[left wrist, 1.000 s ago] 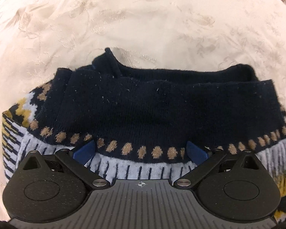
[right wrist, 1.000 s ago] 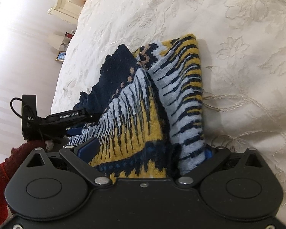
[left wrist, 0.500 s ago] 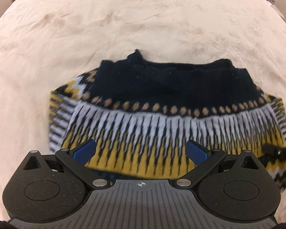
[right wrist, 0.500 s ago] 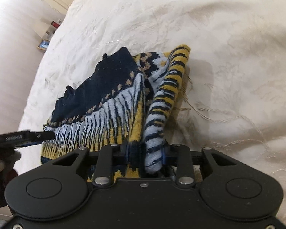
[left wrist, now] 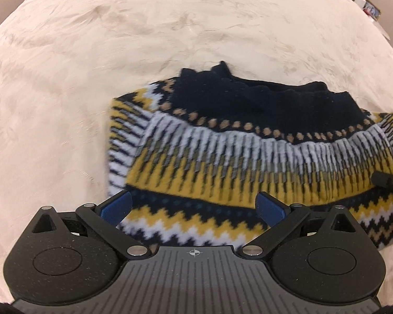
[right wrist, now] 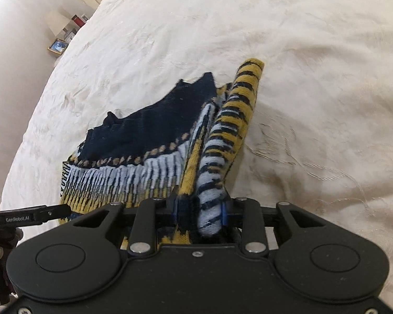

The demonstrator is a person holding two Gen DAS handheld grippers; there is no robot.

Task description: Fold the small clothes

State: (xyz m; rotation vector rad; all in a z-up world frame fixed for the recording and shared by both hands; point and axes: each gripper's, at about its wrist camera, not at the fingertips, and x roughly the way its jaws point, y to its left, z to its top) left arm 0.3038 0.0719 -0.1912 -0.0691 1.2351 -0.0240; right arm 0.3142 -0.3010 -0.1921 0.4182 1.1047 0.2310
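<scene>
Big cream embroidered bedspread (left wrist: 170, 39) fills both views. On it lies a small patterned knit sweater (left wrist: 249, 157), navy top, yellow, white and black bands, partly folded. The right gripper (right wrist: 200, 209) is clamped on the sweater's striped sleeve, bunched between the blue pads. The left gripper (left wrist: 194, 205) hangs over the sweater's hem, fingers spread wide, gripping nothing.

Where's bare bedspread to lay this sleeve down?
Free: bedspread right of the sweater's striped sleeve, and the wide stretch beyond its navy collar. Crowded: the near hem, where the right tool clamps knit and the left tool hovers.
</scene>
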